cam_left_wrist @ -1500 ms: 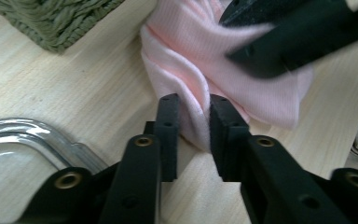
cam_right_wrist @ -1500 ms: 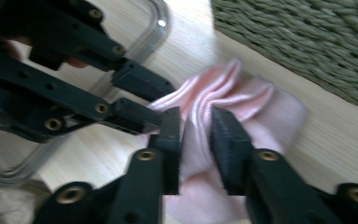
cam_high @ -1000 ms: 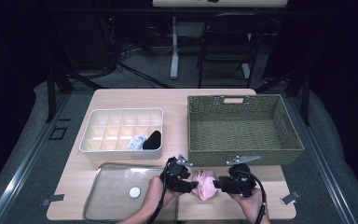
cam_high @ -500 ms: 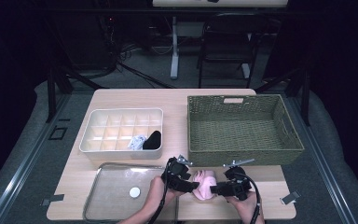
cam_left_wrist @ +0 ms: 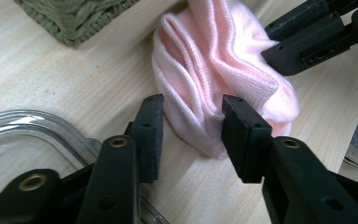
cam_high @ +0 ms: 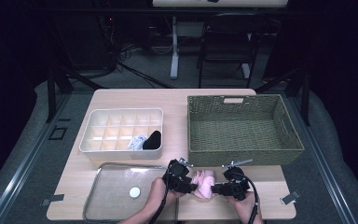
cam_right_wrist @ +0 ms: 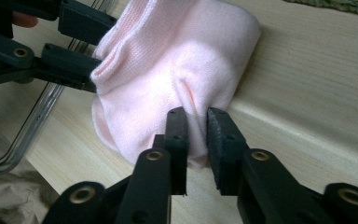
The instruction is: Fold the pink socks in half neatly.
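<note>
A folded pink sock (cam_high: pixel 203 183) lies on the wooden table near its front edge, between my two grippers. My left gripper (cam_high: pixel 193 186) comes at it from the left. In the left gripper view the left gripper (cam_left_wrist: pixel 192 105) is open, its jaws straddling the folded end of the sock (cam_left_wrist: pixel 214 60) with a wide gap. My right gripper (cam_high: pixel 214 190) is at the sock's right side. In the right gripper view the right gripper (cam_right_wrist: pixel 196 114) is shut on a pinched fold of the sock (cam_right_wrist: pixel 168 60).
A green wicker basket (cam_high: pixel 244 149) stands just behind the sock. A white divided organizer (cam_high: pixel 121 114) at left holds a black item (cam_high: pixel 153 140) and a pale rolled item (cam_high: pixel 137 141). A clear tray (cam_high: pixel 98 205) with a white disc (cam_high: pixel 134 192) lies at front left.
The right gripper has edged a little left and toward the front edge, pressing in on the sock. The sock looks more bunched. The left gripper has hardly moved.
</note>
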`<state>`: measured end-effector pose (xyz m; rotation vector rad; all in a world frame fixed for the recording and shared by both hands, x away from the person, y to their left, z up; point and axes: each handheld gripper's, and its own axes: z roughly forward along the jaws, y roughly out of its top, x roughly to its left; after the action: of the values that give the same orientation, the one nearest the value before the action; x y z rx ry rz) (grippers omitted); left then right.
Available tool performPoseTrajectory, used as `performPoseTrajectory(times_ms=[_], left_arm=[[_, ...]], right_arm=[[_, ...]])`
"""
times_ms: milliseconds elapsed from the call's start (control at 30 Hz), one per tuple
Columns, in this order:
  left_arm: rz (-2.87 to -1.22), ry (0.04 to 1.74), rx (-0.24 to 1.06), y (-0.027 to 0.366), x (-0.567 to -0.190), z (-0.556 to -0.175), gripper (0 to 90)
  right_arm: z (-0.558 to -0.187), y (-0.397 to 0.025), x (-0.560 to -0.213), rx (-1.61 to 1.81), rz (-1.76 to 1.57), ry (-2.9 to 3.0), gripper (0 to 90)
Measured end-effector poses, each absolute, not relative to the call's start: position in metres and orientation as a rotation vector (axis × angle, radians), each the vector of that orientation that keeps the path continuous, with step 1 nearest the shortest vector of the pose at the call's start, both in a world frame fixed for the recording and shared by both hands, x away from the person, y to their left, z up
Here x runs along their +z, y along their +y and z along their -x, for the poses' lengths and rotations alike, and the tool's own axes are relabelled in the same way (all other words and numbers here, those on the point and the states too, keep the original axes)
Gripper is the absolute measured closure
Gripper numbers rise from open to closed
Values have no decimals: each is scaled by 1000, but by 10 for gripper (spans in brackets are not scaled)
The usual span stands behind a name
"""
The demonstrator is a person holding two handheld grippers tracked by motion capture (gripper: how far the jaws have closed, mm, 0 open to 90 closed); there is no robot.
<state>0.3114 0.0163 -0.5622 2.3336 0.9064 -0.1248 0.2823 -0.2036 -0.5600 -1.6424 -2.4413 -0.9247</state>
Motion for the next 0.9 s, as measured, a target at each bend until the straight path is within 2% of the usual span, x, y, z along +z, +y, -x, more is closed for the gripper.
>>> performPoseTrajectory(times_ms=[167,400,500,633,667,700,900], left_arm=[[-2337,893,-120,16,-561,-311,687],[-2339,886,-116,17,-560,-310,707],[-2322,896,-114,17,-558,-309,681],[-2306,890,-114,19,-550,-310,530],[-2304,885,-117,19,-548,-310,530],[-2285,878,-110,19,-544,-309,490],[-2274,873,-112,17,-543,-309,441]], right_arm=[[-277,-196,-551,-912,1606,-2544,814],[-271,-190,-540,-944,1587,-2616,817],[-273,-190,-543,-911,1604,-2611,814],[-277,-194,-547,-891,1611,-2596,807],[-277,-194,-546,-889,1615,-2601,806],[-276,-194,-545,-894,1621,-2601,805],[-276,-193,-545,-887,1622,-2610,804]])
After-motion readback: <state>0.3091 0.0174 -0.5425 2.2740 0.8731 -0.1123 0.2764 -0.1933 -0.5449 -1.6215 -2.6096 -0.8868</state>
